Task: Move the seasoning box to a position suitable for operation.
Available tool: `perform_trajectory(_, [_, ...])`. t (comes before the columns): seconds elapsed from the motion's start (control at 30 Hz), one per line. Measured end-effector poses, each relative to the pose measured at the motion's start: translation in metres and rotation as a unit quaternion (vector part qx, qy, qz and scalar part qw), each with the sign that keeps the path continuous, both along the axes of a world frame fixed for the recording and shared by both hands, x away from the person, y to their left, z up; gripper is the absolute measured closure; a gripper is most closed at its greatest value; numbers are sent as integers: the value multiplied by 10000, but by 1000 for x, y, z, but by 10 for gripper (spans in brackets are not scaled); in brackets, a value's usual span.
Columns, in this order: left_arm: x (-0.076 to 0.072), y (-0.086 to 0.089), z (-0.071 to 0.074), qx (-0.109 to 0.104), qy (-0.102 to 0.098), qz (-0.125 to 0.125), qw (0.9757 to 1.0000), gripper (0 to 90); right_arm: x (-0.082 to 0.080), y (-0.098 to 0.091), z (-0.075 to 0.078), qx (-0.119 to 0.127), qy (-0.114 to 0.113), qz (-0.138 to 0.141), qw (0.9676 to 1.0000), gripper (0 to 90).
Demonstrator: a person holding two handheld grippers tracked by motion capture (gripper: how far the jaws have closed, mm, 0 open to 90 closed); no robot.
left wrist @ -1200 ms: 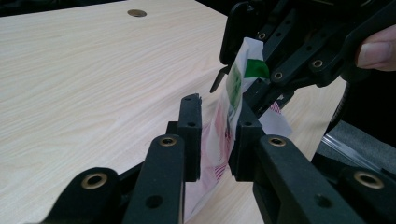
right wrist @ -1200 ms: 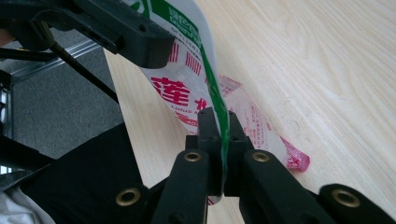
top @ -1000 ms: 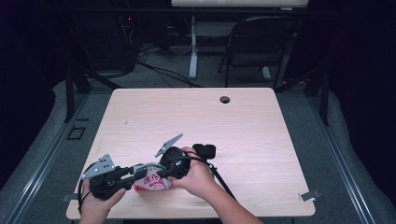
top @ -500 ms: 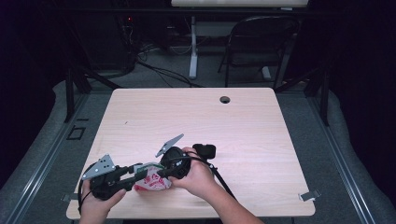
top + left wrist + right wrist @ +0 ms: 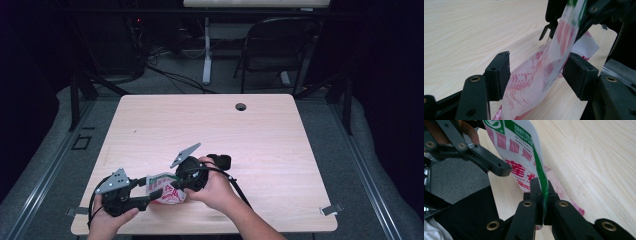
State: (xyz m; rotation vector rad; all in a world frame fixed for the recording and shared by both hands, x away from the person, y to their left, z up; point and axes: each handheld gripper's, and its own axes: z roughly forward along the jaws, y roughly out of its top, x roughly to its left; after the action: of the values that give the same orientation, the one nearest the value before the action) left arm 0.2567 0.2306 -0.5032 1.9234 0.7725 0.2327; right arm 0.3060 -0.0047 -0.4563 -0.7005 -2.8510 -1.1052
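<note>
My left gripper [image 5: 145, 192] and right gripper [image 5: 175, 186] are both matte black, each topped with a grey three-cornered plate drilled with small holes. Brass-coloured rivets dot the jaw arms, which end in blocky black pads [image 5: 499, 72]. Black cables trail off each. My forearms are bare, with no sleeves.
</note>
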Motion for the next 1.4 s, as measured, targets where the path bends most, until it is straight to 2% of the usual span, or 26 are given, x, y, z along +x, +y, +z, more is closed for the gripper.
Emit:
perform_trajectory(0.07, [1,-1,-5,54,-26,-30,10000,371,0,-2,0,19,10,14,10000,900])
perform_trajectory(0.17, [3,-2,-13,5,58,-87,9999,358,2,-7,2,-45,-1,53,10000,900])
perform_trajectory(0.2, [4,-3,-16,41,92,-97,9999,355,1,-7,0,58,31,-17,10000,900])
perform_trajectory(0.4, [7,-7,-32,168,208,-146,9995,355,3,-13,1,43,0,-15,10000,900])
perform_trajectory(0.47, [8,-8,-37,138,260,-158,9994,355,3,-15,2,2,17,-21,10000,900])
perform_trajectory(0.63, [11,-11,-50,286,341,-188,9988,344,3,-17,2,124,-12,-44,9999,900])
perform_trajectory(0.73, [12,-11,-56,232,397,-185,9988,331,3,-19,3,96,25,-53,9999,900])
perform_trajectory(1.0, [17,-16,-68,372,499,-280,9977,309,3,-20,4,38,-3,17,10000,900])
perform_trajectory(1.13, [18,-18,-72,330,582,-326,9972,300,2,-21,5,109,-14,21,9999,900])
perform_trajectory(1.23, [19,-19,-74,281,631,-340,9970,291,1,-22,6,66,-41,62,10000,900])
perform_trajectory(1.4, [19,-22,-76,339,665,-396,9964,284,-1,-24,4,67,-57,106,9999,900])
